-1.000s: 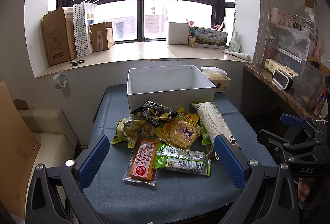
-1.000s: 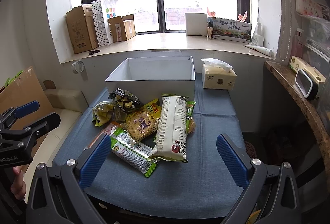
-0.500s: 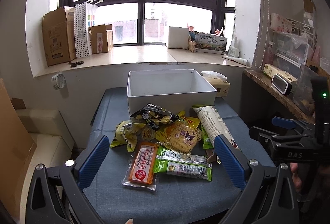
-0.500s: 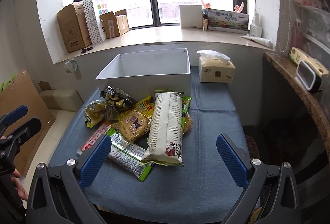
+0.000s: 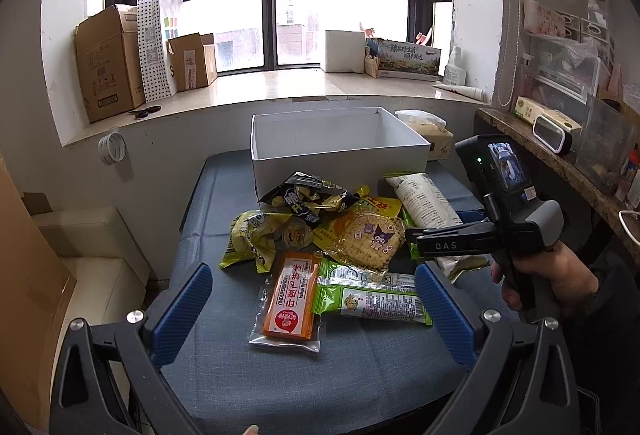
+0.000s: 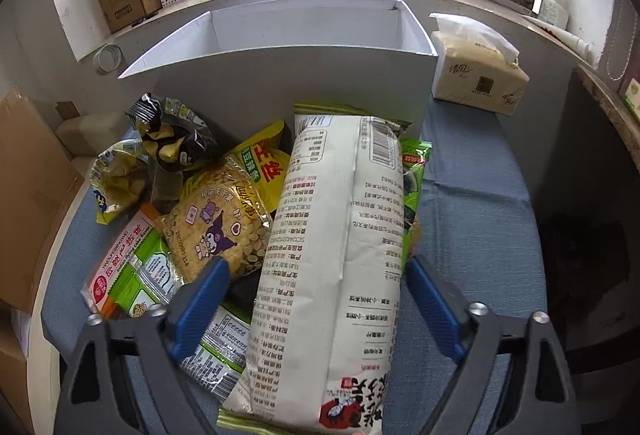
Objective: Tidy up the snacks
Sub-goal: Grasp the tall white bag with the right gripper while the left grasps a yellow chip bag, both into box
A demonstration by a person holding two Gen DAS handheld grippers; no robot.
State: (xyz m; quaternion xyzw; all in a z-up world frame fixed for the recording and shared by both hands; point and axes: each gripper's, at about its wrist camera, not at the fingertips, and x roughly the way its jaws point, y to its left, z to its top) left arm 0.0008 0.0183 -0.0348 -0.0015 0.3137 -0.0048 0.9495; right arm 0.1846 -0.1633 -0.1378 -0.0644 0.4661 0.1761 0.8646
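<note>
Two blue pads of the right gripper (image 6: 314,299) stand spread on either side of the long white snack pack (image 6: 340,255), its jaws apart and not pressing it (whether a pad grazes the wrapper cannot be told). That pack lies atop the snack pile, pointing at the white box (image 6: 280,75) just behind. Beside it sit a yellow cracker bag (image 6: 218,227) and a green packet (image 6: 414,171). Farther back, the left gripper (image 5: 312,309) hovers wide open over an orange bar (image 5: 290,299) on the blue table (image 5: 340,375).
</note>
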